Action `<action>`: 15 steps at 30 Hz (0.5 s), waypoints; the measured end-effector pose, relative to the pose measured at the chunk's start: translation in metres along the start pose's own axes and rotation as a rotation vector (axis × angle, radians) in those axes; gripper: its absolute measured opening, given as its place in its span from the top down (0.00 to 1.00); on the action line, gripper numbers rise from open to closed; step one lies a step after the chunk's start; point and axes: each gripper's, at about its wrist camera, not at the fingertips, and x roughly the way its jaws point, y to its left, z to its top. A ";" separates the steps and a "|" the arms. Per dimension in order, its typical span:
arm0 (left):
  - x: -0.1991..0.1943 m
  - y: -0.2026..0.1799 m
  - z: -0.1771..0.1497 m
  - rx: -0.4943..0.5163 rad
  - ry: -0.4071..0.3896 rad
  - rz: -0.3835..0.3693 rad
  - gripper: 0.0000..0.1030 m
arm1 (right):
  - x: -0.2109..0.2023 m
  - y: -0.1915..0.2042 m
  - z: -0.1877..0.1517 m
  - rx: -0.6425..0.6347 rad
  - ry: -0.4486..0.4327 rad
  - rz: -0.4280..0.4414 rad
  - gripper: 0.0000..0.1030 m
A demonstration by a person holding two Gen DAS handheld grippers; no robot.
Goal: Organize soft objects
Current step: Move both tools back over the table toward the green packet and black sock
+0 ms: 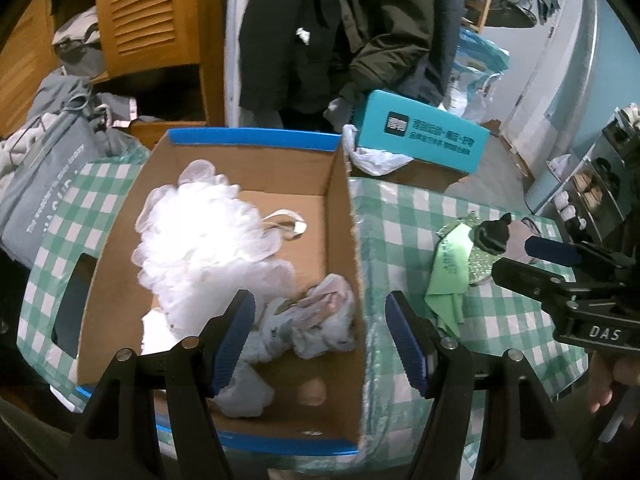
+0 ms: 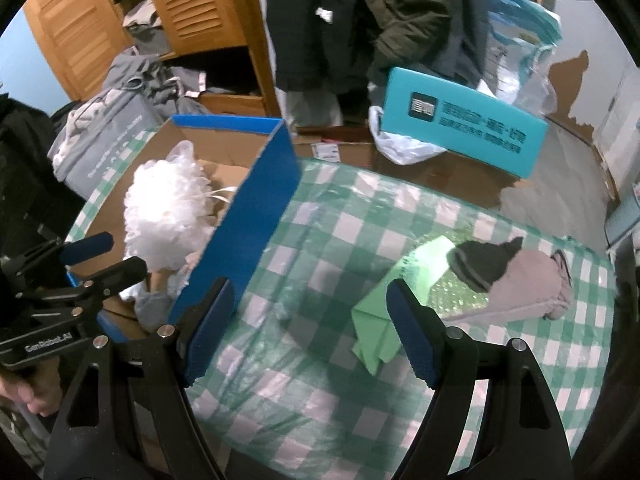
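Checked green-white tabletop (image 2: 320, 240); cardboard box (image 1: 340, 208) at left holding white mesh pouf (image 1: 200, 232) and plush toy (image 1: 320, 320). Green cloth (image 2: 376, 320), dark beanie (image 2: 480, 264) lying right of box. Left tool (image 1: 320, 340) spread wide over box, right tool (image 2: 312, 328) spread wide above tabletop, both empty.

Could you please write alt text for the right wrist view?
The open right gripper hovers over a green checked tablecloth, with a green cloth, a dark hat and a pink garment ahead. To the left, a blue box holds a white pouf, and the left gripper sits above it.
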 end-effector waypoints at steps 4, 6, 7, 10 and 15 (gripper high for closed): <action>0.002 -0.016 0.004 0.030 0.001 -0.009 0.32 | -0.002 -0.017 -0.005 0.029 0.004 -0.016 0.23; 0.004 -0.022 0.005 0.043 0.005 -0.014 0.32 | -0.002 -0.026 -0.008 0.046 0.009 -0.025 0.23; 0.005 -0.027 0.006 0.051 0.007 -0.016 0.32 | -0.003 -0.030 -0.010 0.054 0.013 -0.030 0.23; 0.009 -0.038 0.008 0.073 0.015 -0.019 0.32 | -0.005 -0.042 -0.014 0.074 0.013 -0.048 0.23; 0.015 -0.057 0.011 0.109 0.029 -0.028 0.30 | -0.010 -0.061 -0.018 0.103 0.009 -0.067 0.23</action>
